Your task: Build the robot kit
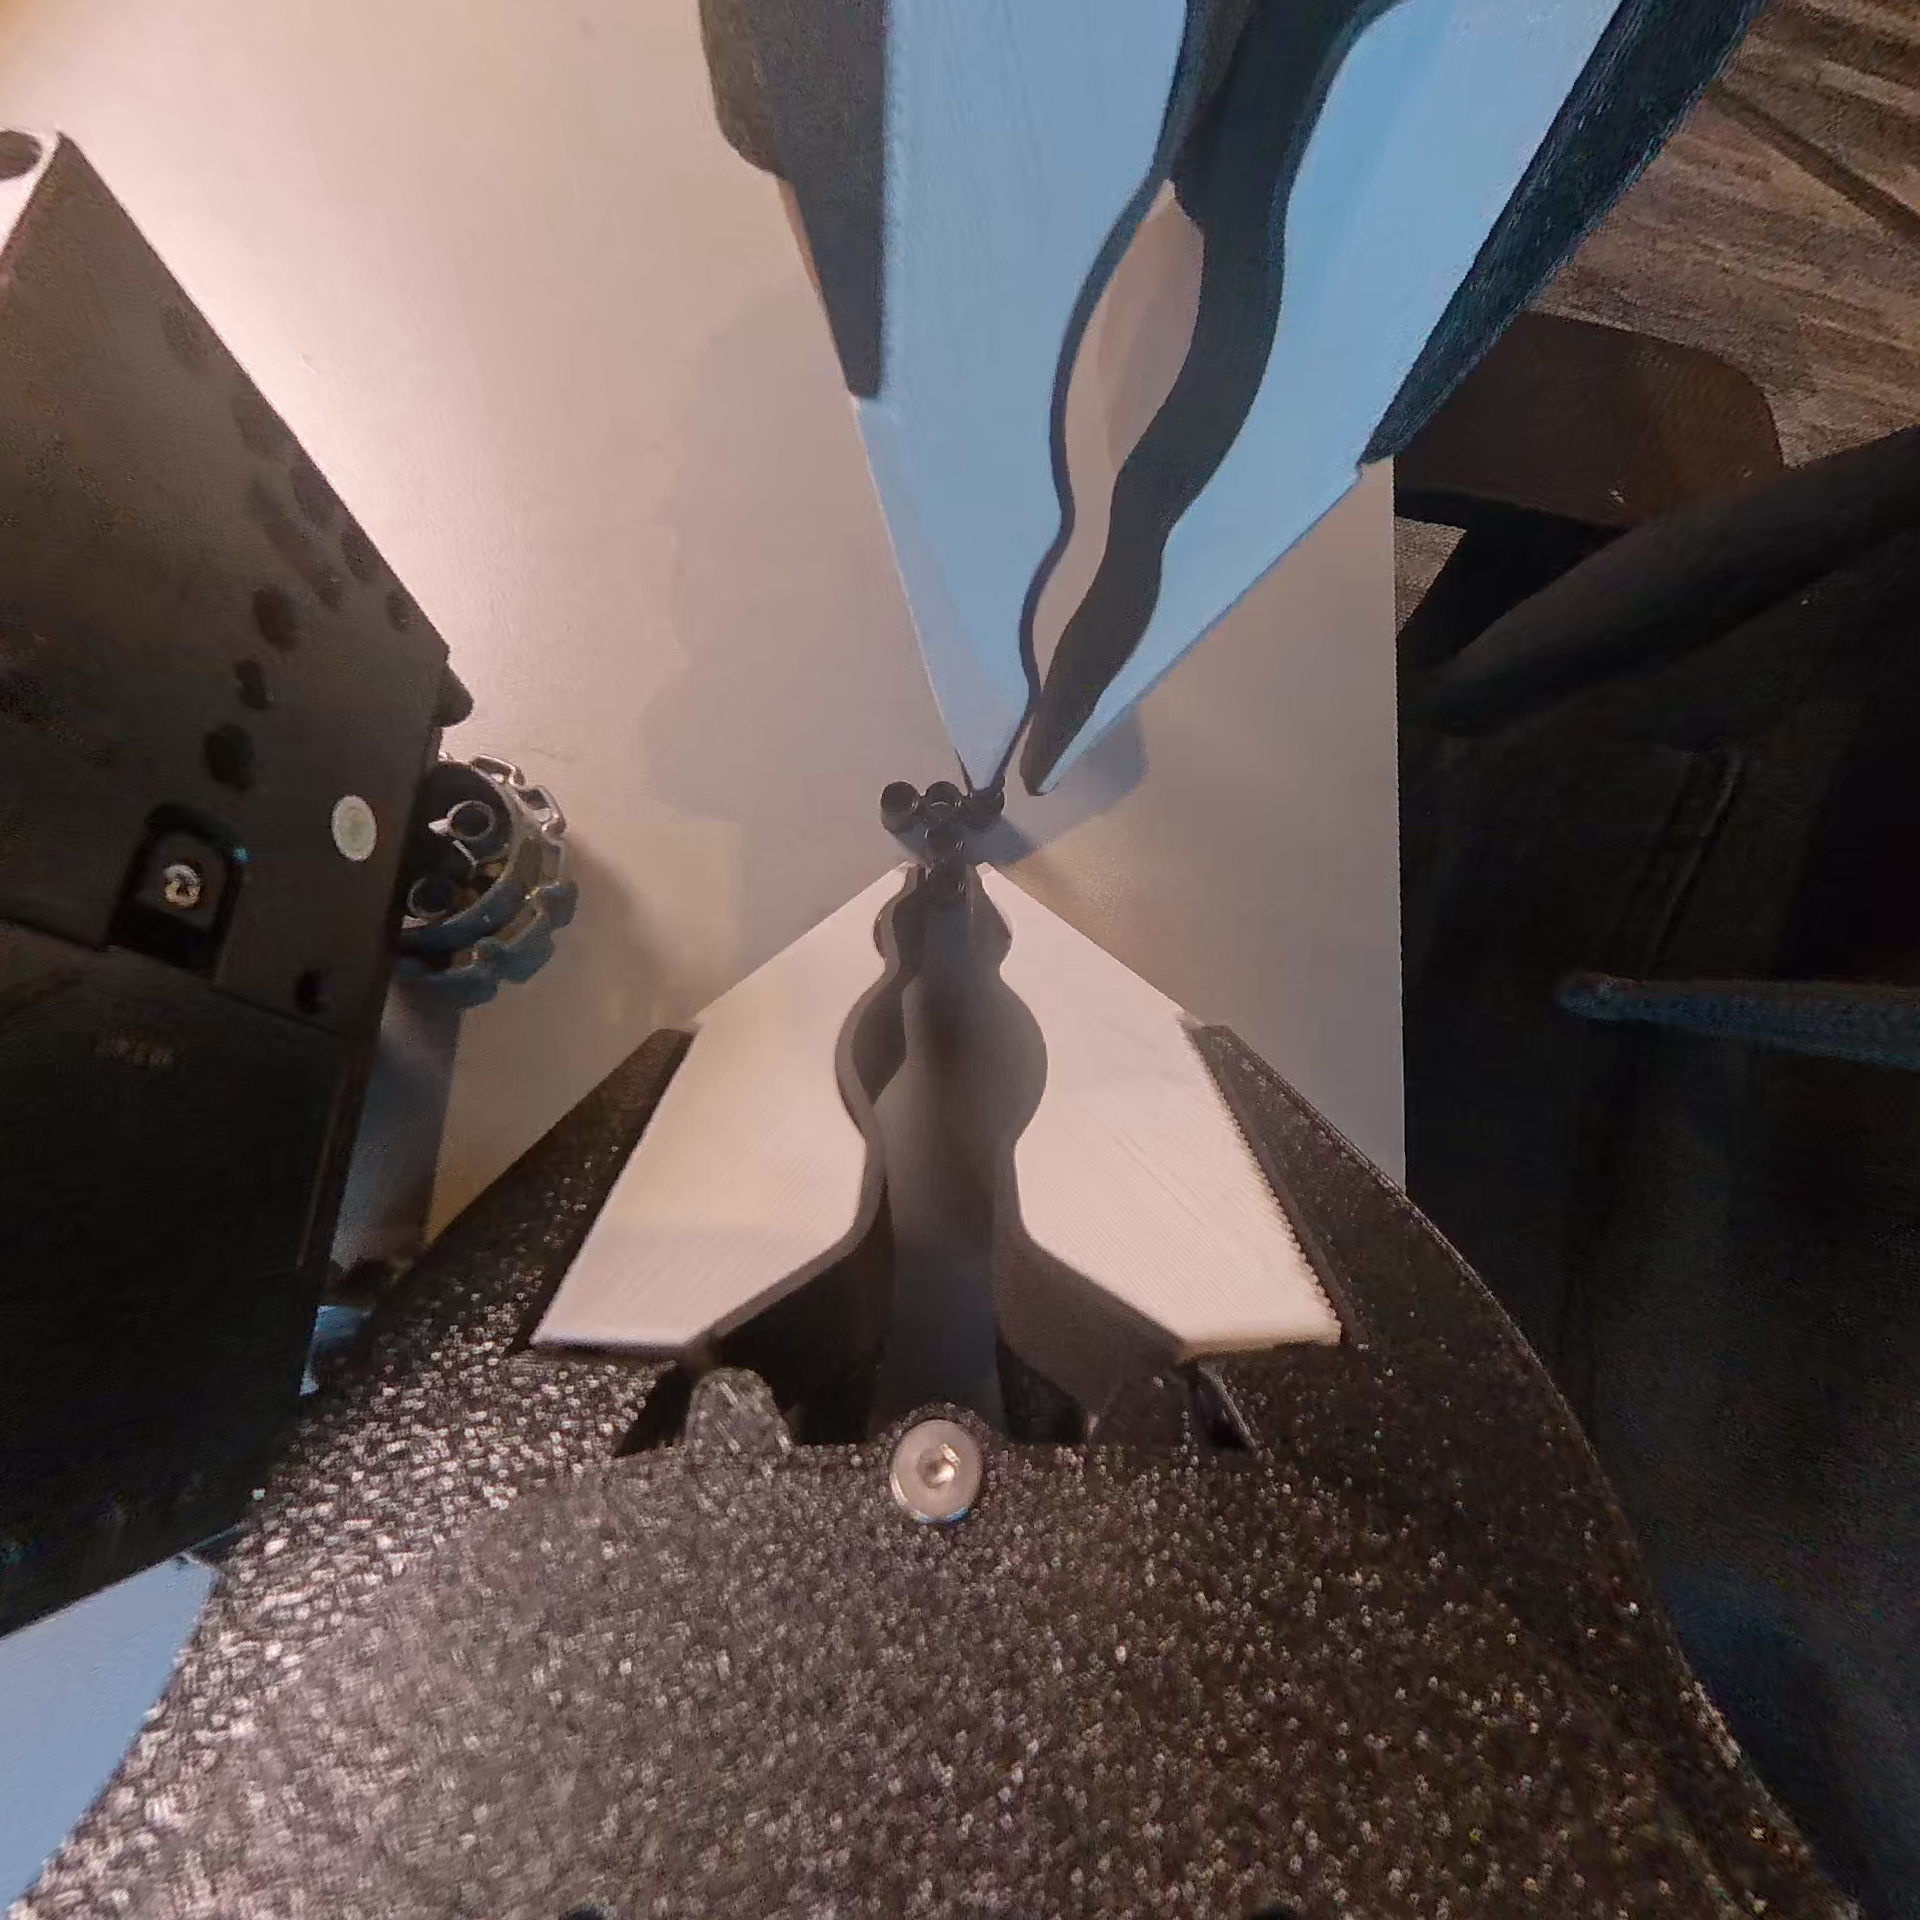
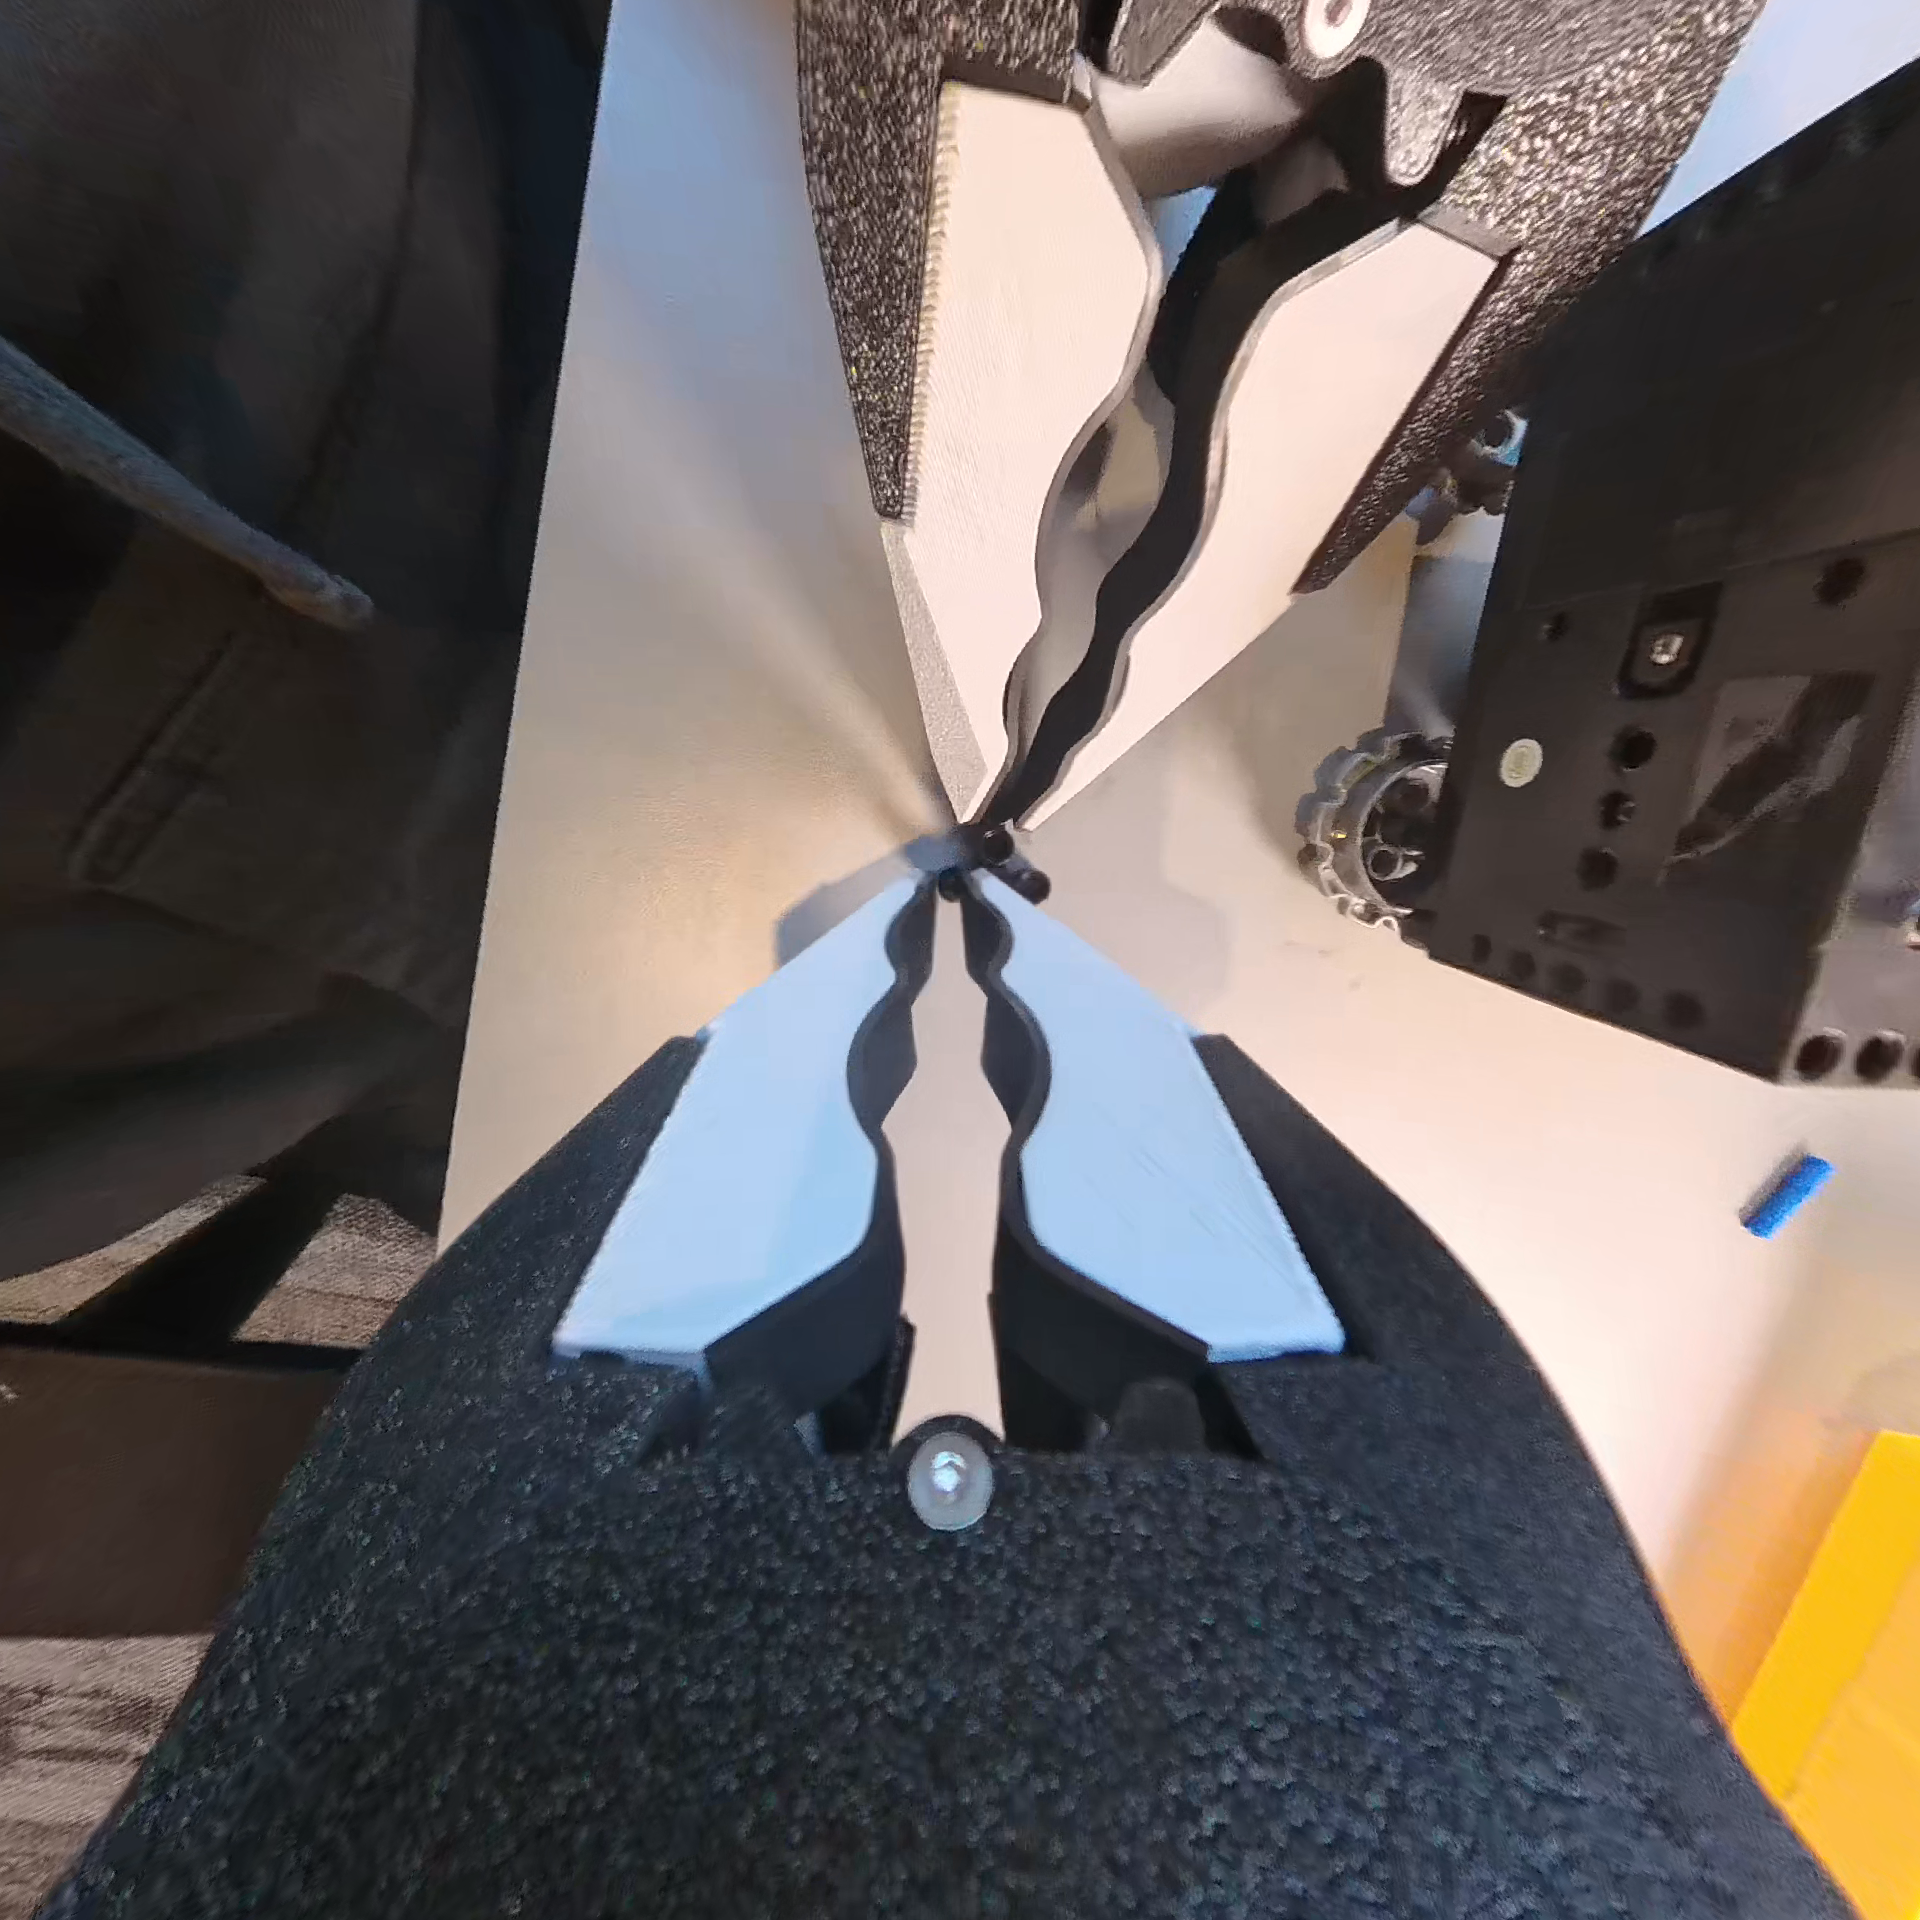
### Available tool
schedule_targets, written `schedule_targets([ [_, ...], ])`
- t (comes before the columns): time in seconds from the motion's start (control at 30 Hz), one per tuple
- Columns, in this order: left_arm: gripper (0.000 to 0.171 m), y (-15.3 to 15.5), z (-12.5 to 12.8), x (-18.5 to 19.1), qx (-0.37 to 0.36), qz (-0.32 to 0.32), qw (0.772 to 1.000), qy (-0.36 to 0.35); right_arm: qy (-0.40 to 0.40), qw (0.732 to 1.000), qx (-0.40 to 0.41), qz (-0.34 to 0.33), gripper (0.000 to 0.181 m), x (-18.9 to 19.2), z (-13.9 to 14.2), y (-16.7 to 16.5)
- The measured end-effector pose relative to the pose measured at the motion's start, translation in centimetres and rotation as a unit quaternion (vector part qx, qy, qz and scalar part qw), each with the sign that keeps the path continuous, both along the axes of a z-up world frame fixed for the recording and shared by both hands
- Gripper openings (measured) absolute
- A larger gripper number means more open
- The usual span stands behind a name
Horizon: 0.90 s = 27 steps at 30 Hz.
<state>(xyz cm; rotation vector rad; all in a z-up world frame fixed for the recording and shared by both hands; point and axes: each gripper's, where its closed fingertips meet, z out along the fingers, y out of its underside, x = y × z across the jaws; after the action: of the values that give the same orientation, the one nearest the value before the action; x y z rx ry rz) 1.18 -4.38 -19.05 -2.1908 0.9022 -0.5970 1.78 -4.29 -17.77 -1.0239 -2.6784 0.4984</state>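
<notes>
Several small black screws (image 1: pixel 940 798) lie in a tight cluster on the white table (image 1: pixel 582 436). My left gripper (image 1: pixel 945 881) reaches in from below with its white fingers (image 1: pixel 727 1164) closed to a point on one screw (image 1: pixel 948 885). My right gripper (image 1: pixel 1003 784) comes from above, tips touching the cluster. In the right wrist view my right gripper (image 2: pixel 951 883) pinches a screw (image 2: pixel 951 886) with a narrow gap behind the tips. The left gripper (image 2: pixel 992 821) meets it tip to tip, with more screws (image 2: pixel 1029 883) beside them.
A black box with holes (image 1: pixel 187 727) and a knurled metal wheel (image 1: pixel 488 883) stands left of the screws; it shows on the right in the right wrist view (image 2: pixel 1714 644). A small blue piece (image 2: pixel 1787 1195) and a yellow block (image 2: pixel 1849 1683) lie nearby. Dark clothing (image 2: pixel 260 520) borders the table edge. Left and right tips are no more than a few centimetres apart. The small blue piece (image 2: pixel 1787 1195) is about 20 centimetres from both grippers' fingertips.
</notes>
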Motion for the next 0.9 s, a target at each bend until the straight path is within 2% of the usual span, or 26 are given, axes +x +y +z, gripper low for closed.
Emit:
schedule_targets([
  [0.23, 0.005, 0.0, 0.0, 0.0, 0.001, 0.000, 1.000, 0.001, 0.003, 1.000, 0.026, -0.002, 0.000, 0.0, -0.2, 0.0],
  [0.4, 0.005, -0.1, 0.0, -0.1, 0.005, 0.000, 1.000, 0.005, 0.020, 1.000, 0.014, -0.012, 0.000, 0.0, -0.2, 0.0],
  [0.47, 0.005, -0.1, 0.0, -0.2, 0.010, 0.001, 1.000, 0.009, 0.043, 0.998, -0.027, -0.029, 0.001, -0.2, 0.1, -0.1],
  [0.53, 0.005, 0.1, 0.0, -0.8, 0.018, 0.012, 1.000, 0.016, 0.087, 0.988, -0.113, -0.058, 0.016, -0.8, 1.3, -0.5],
  [0.6, 0.005, 0.2, 0.0, -1.3, 0.023, 0.016, 0.999, 0.020, 0.139, 0.972, -0.161, -0.102, 0.019, -1.5, 2.6, 1.0],
  [0.73, 0.005, 0.7, 0.0, -2.1, 0.029, 0.030, 0.999, 0.028, 0.231, 0.936, -0.200, -0.173, 0.016, -2.4, 4.6, 5.1],
  [0.77, 0.006, 0.7, 0.0, -2.1, 0.031, 0.030, 0.999, 0.028, 0.255, 0.927, -0.196, -0.192, 0.003, -2.6, 5.1, 6.5],
  [0.9, 0.020, 0.7, 0.9, -2.4, 0.045, 0.032, 0.998, 0.007, 0.313, 0.899, -0.142, -0.273, 0.000, -3.8, 6.4, 13.2],
])
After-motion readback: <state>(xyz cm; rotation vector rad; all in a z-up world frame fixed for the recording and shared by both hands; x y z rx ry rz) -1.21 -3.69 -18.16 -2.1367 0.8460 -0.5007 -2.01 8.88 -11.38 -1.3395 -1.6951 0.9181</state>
